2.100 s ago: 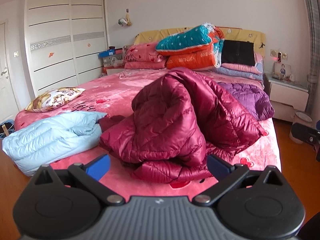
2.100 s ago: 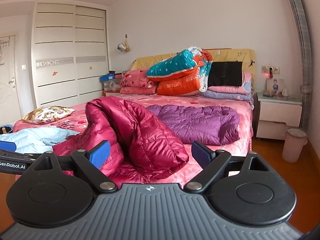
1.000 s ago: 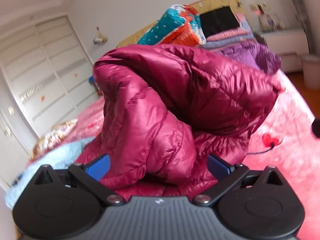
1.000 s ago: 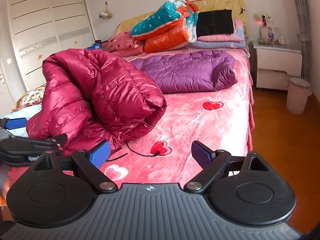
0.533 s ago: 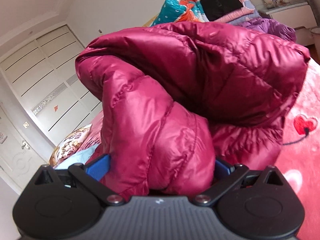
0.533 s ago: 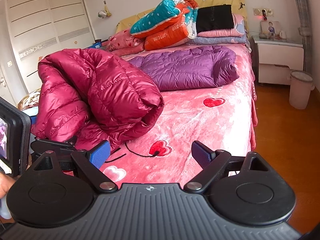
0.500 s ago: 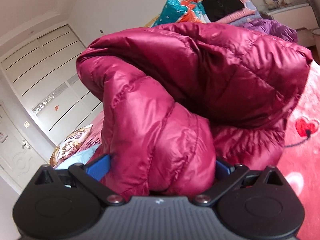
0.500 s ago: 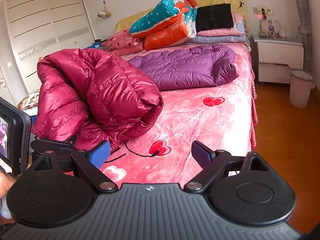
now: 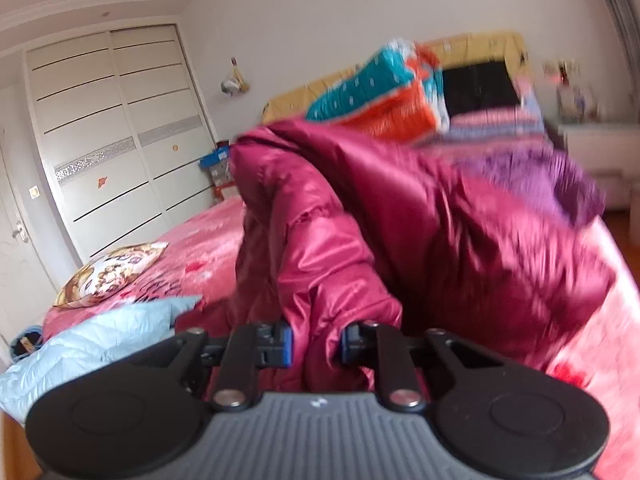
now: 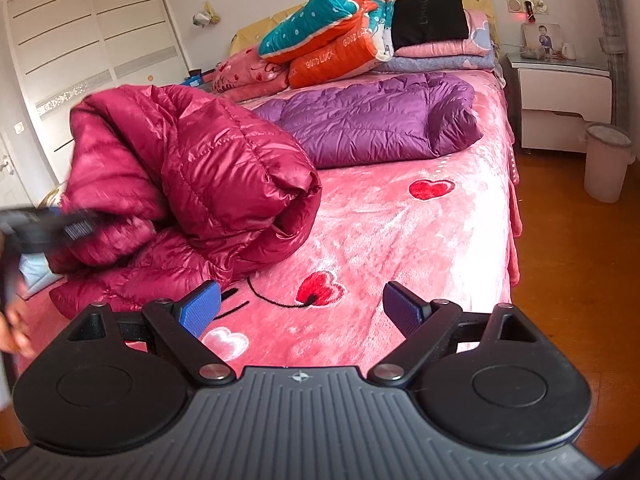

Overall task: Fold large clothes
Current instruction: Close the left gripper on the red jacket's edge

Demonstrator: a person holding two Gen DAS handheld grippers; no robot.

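A crumpled maroon down jacket (image 9: 420,232) (image 10: 192,176) lies heaped on the pink bed (image 10: 420,248). My left gripper (image 9: 316,346) is closing its jaws on a fold of the jacket's near edge, and the blue pads pinch the fabric between them. From the right wrist view that left gripper (image 10: 76,228) shows blurred at the jacket's left side, with a hand (image 10: 16,320) below it. My right gripper (image 10: 300,312) hangs open over the bed's near edge, right of the jacket, with nothing between its fingers.
A purple down jacket (image 10: 380,120) lies further up the bed. A light blue jacket (image 9: 92,344) sits at the bed's left corner beside a patterned pillow (image 9: 112,276). Folded quilts (image 10: 332,52) pile at the headboard. A nightstand (image 10: 560,100) and bin (image 10: 606,160) stand right, wardrobe (image 9: 116,152) left.
The left gripper pushed into the maroon jacket with its jaws wide, then closed them on a fold and lifted it. The right gripper barely moved.
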